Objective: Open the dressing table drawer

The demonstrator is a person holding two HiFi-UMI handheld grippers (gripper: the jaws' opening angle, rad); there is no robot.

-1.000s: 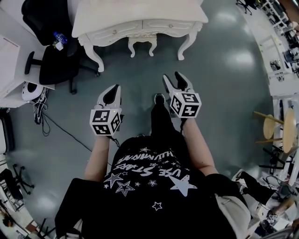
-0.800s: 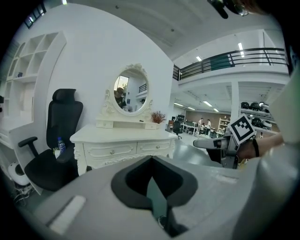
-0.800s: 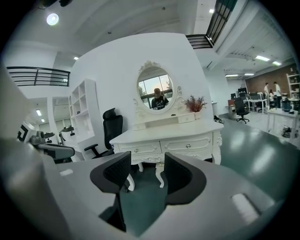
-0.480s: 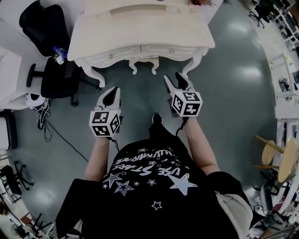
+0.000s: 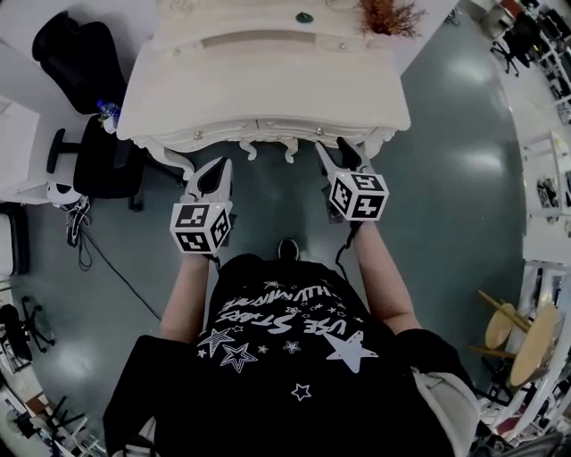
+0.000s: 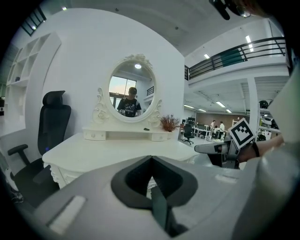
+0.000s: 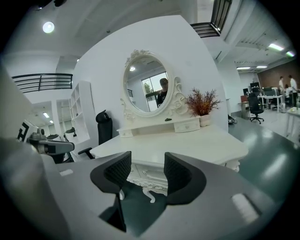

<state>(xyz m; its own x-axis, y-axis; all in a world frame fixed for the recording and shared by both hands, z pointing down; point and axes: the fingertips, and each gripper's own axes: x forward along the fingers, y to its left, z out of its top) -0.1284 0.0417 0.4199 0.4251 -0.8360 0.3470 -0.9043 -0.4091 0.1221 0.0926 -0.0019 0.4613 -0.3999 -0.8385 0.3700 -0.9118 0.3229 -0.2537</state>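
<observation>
- Closest in the head view is the person's black star-print shirt. Both bare forearms reach forward, and the hands are mostly hidden behind the marker cubes.
- Left gripper [image 5: 217, 170]: its own view shows the jaws pressed together at the tips with nothing between them. The gripper body blocks most of the table front there.
- Right gripper [image 5: 337, 153]: the jaws are spread fairly wide and empty. The carved table front shows through the gap, and the tips are near it but not touching.
- Dressing table [image 5: 268, 80] is right ahead. From above, the drawer fronts [image 5: 227, 134] are just a thin strip under the tabletop edge, so the knobs are tiny. They look flush and closed, as far as I can tell.
- A black office chair [image 5: 98, 152] is just left of the table.
- At the back there's a low shelf with a small dark thing I can't identify, plus a reddish dried plant [image 5: 388, 16].
- The oval mirror [image 6: 131, 96] is cut off in the head view.
</observation>
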